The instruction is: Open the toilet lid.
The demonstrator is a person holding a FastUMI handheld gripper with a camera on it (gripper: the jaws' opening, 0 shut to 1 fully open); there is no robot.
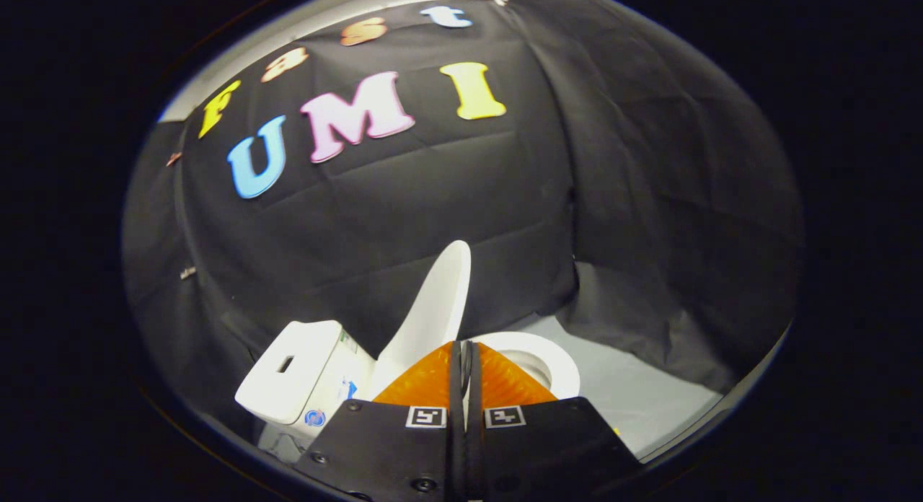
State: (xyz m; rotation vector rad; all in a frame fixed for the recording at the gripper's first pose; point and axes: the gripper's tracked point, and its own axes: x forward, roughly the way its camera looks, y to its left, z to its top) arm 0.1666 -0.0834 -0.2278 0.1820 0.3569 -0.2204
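A small white toilet stands just beyond my fingers. Its lid (433, 311) is raised, standing nearly upright and leaning toward the tank (299, 372) on the left. The white seat ring and bowl (548, 358) lie to the right of the lid, partly hidden behind my fingers. My gripper (465, 347) is shut, its two orange fingers (425, 383) pressed together with nothing between them. The fingertips sit close in front of the lid's lower edge; I cannot tell whether they touch it.
Black cloth walls close the booth behind and to the right of the toilet. A pale grey floor (634, 394) spreads to the right of the bowl.
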